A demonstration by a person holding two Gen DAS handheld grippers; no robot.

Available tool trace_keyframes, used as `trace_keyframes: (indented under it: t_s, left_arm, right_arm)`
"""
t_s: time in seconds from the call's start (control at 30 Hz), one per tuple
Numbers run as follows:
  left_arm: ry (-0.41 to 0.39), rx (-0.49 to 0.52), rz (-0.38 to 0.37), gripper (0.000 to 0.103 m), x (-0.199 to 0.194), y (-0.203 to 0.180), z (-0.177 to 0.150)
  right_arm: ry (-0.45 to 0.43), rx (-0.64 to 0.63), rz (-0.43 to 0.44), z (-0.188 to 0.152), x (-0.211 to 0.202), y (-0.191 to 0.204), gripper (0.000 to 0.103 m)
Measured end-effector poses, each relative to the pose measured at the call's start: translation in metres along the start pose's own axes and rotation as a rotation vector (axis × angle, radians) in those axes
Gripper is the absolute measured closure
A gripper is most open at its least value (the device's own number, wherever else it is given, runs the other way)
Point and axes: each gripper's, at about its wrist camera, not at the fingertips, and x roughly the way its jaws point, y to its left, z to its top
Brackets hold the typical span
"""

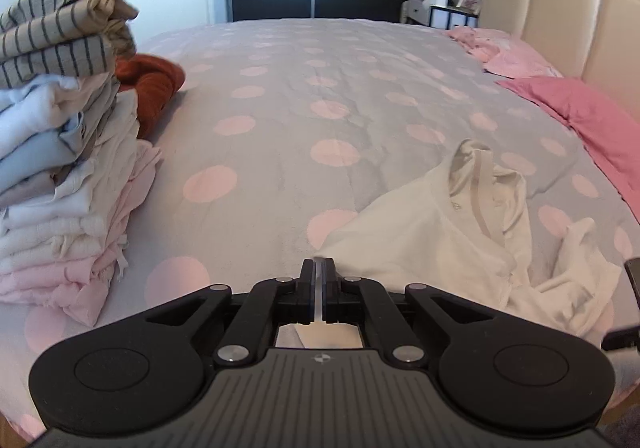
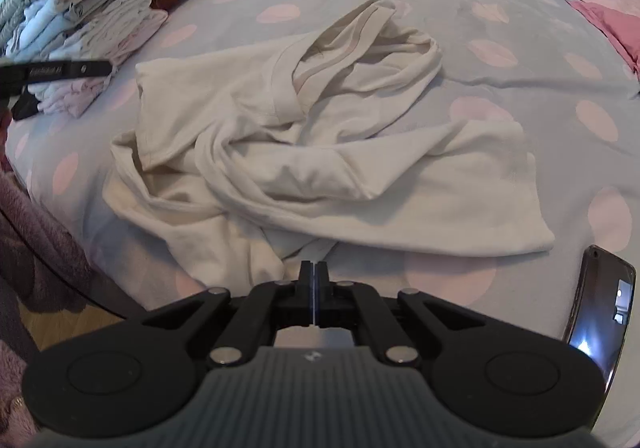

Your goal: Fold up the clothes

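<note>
A crumpled white garment (image 2: pixel 320 151) lies on the grey bedspread with pink dots (image 2: pixel 520 7), its neckline with a pale stripe turned away from me. My right gripper (image 2: pixel 315 264) is shut on the garment's near edge, where the cloth runs right into the fingertips. In the left wrist view the same white garment (image 1: pixel 440 232) spreads to the right. My left gripper (image 1: pixel 319 262) is shut on its left corner, and white cloth shows between and under the fingers. The left tool's black frame (image 2: pixel 60 69) pokes in at the left edge of the right wrist view.
A tall stack of folded clothes (image 1: pixel 60 167) stands at the bed's left, with a rust-coloured garment (image 1: pixel 152 83) behind it. Pink pillows (image 1: pixel 580 115) lie along the beige headboard (image 1: pixel 560 19). A fluffy purple sleeve (image 2: pixel 32 248) and wooden floor (image 2: pixel 60 328) show at the near left.
</note>
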Motion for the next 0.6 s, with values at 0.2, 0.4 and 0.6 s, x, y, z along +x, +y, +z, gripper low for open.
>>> trace_keyframes:
  t_s: [0.2,0.4,0.6]
  left_arm:
    - [0.016,0.134,-0.113,0.08,-0.004,-0.037,-0.008]
    - [0.031,0.309,-0.191,0.056,0.004,-0.091,-0.016]
    - [0.095,0.383,-0.184,0.056,0.033,-0.111,-0.032]
  right_arm:
    - [-0.044,0.014,-0.004,0.023,-0.007,-0.002,0.097]
    - [-0.04,-0.017,-0.027,0.051,-0.006,-0.011,0.087]
    - [-0.037,-0.06,-0.077,0.089,0.013,-0.041,0.073]
